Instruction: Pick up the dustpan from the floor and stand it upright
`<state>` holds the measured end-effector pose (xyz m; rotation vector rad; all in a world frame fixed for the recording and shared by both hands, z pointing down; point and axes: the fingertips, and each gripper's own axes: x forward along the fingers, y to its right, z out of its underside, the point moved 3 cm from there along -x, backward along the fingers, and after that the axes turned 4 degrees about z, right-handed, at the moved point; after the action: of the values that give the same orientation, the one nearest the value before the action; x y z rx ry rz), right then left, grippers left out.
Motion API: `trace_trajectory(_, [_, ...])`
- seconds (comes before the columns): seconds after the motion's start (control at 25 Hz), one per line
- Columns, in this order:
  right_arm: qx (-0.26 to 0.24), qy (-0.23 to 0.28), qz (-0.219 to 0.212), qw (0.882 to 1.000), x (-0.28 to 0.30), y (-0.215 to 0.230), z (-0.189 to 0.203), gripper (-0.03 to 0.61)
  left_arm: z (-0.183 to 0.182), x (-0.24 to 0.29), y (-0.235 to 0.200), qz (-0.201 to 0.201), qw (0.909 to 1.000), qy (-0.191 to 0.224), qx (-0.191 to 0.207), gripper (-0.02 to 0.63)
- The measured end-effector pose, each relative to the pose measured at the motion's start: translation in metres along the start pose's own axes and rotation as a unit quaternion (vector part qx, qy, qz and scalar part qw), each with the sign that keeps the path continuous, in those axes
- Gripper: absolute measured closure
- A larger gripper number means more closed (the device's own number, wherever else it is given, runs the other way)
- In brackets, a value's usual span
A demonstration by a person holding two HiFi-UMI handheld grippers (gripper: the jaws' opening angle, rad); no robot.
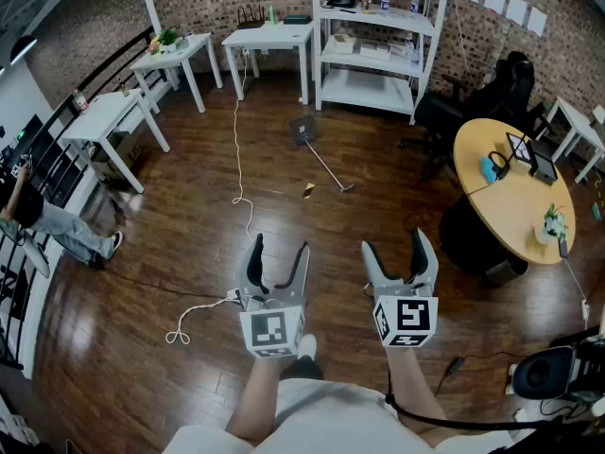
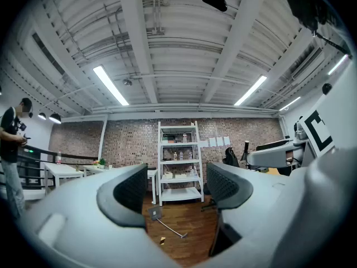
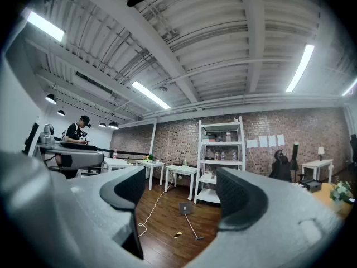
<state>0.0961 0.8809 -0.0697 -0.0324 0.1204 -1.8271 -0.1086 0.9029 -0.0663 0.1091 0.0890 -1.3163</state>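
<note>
Storage: the white shelf unit stands against the brick wall; its top shelf carries two bottles; the shelf below carries a small white box with flat items beside it (their kind cannot be made out). A potted plant stands at the near edge of the round table; a second plant stands on a white side table at the left.

Tools: the left gripper and the right gripper are held side by side, low in the head view; each has its jaws spread wide, and each gripper view shows only the distant room between its pads; neither holds anything.

Task item: the dustpan lies flat on the wooden floor, just in front of the shelf unit; its pan end faces the shelves; its long handle runs back toward the person and to the right. It lies well apart from both grippers, ahead of them; in the left gripper view and the right gripper view it shows low in the gap between the jaws, far off. A small yellow scrap lies near the handle's free end; a white cable trails over the floor to the left.
</note>
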Motion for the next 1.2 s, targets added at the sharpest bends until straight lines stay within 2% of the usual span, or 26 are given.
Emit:
trace_trajectory(0.12, [-0.004,-0.004,-0.014,1.0,0.053,-0.027,-0.004,0.202,0.001,0.038,-0.039,0.003,1.0,0.001,0.008,0.262])
trace_trajectory(0.24, [-0.018,0.0,-0.009,1.0,0.088,-0.048,-0.006,0.201,0.011,0.067,-0.073,0.009,0.9999,-0.009,0.009,0.262])
trace_trajectory(0.4, [-0.036,-0.014,-0.023,0.999,0.136,-0.059,0.008,0.168,0.039,0.111,-0.093,0.023,0.999,-0.032,-0.024,0.262])
trace_trajectory(0.6, [-0.025,-0.013,-0.055,0.998,0.207,-0.028,0.025,0.167,0.063,0.189,-0.088,0.037,0.9983,-0.036,-0.028,0.262])
trace_trajectory(0.84, [0.035,-0.004,-0.091,0.995,0.323,0.012,0.05,0.172,0.097,0.309,-0.107,0.026,0.9985,-0.041,-0.027,0.262])
trace_trajectory(1.04, [0.03,0.007,-0.121,0.992,0.423,0.061,0.028,0.173,0.086,0.409,-0.101,0.022,0.9991,-0.035,-0.009,0.262])
trace_trajectory(1.2, [0.078,-0.02,-0.142,0.987,0.476,0.081,0.045,0.193,0.089,0.457,-0.106,0.005,0.9985,-0.053,-0.01,0.265])
